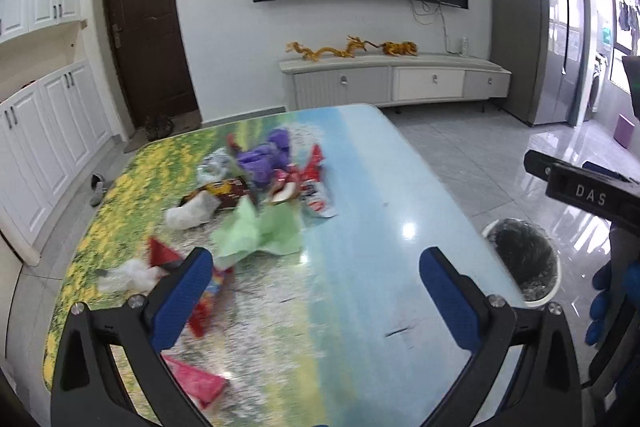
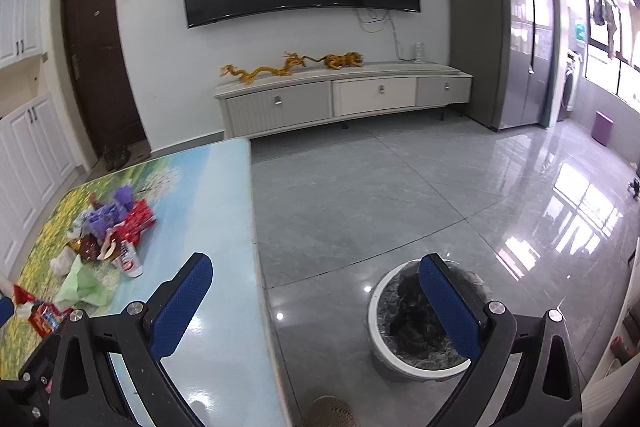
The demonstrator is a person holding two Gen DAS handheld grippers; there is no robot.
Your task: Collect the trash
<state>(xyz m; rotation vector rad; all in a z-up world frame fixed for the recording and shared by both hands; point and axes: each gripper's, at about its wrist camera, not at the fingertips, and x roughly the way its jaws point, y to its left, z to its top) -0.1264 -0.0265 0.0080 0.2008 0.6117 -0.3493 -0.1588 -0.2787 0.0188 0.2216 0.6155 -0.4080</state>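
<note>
Wrappers (image 1: 256,187) lie heaped on the glossy bench (image 1: 380,211); both grippers' fingers (image 1: 180,303) gape, empty. Light scraps could slide away or miss the bin (image 2: 420,323).

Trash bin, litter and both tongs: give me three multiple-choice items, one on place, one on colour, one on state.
1. Where is the trash bin?
A. on the table
B. on the floor beside the table
C. on the TV cabinet

2. What colour is the crumpled paper nearest the table's middle?
A. green
B. black
C. orange

3. How are the left tongs and right tongs?
A. both shut on wrappers
B. one open, one shut
C. both open, empty

Answers: B, it stands on grey tiles by the table edge; A, pale green sheet; C, blue pads apart, nothing between.
</note>
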